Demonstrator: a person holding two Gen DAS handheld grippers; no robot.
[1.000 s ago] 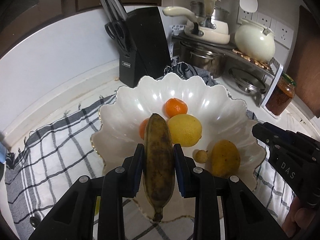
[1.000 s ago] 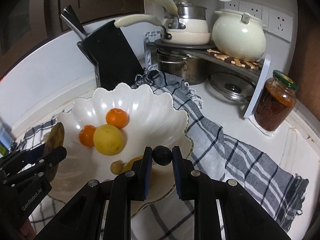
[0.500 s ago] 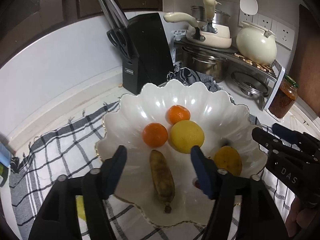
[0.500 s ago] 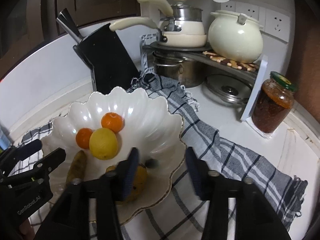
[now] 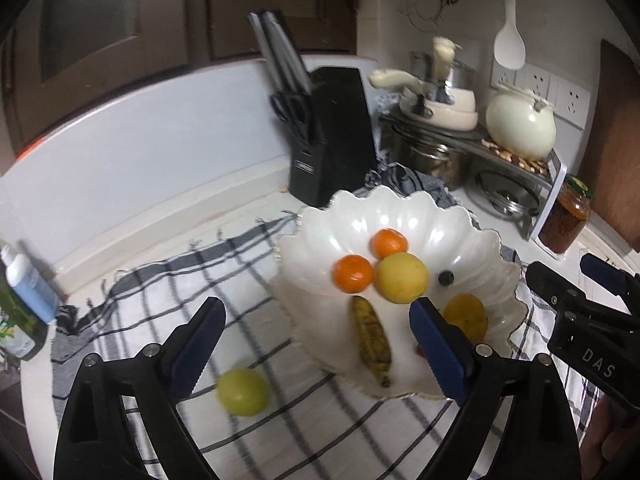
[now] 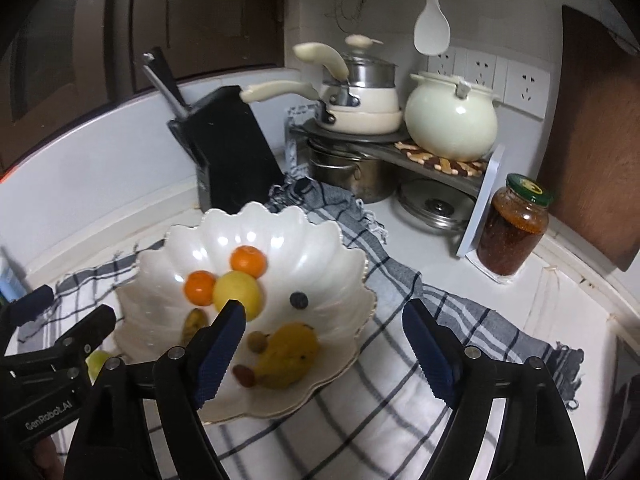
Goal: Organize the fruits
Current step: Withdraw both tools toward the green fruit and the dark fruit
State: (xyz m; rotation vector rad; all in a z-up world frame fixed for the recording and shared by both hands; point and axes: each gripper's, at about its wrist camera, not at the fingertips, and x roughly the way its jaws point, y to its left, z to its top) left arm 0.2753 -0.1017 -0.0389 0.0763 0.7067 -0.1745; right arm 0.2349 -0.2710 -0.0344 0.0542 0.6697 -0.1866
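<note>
Green round fruit (image 5: 243,391) sits on the cloth, near left of the bowl (image 5: 312,236); my left claw (image 5: 316,344), just opened and empty, is nearest.

A white counter (image 6: 432,256) carries a checked cloth (image 6: 400,392), a black knife block (image 6: 232,152), a jar (image 6: 512,228), a corner rack (image 6: 476,184), a steel pot (image 6: 352,176) and a pan lid (image 6: 436,208). On the cloth sit a scalloped white bowl (image 6: 312,236) and a green fruit (image 5: 242,392); bottles (image 5: 24,304) stand at the left edge.
</note>
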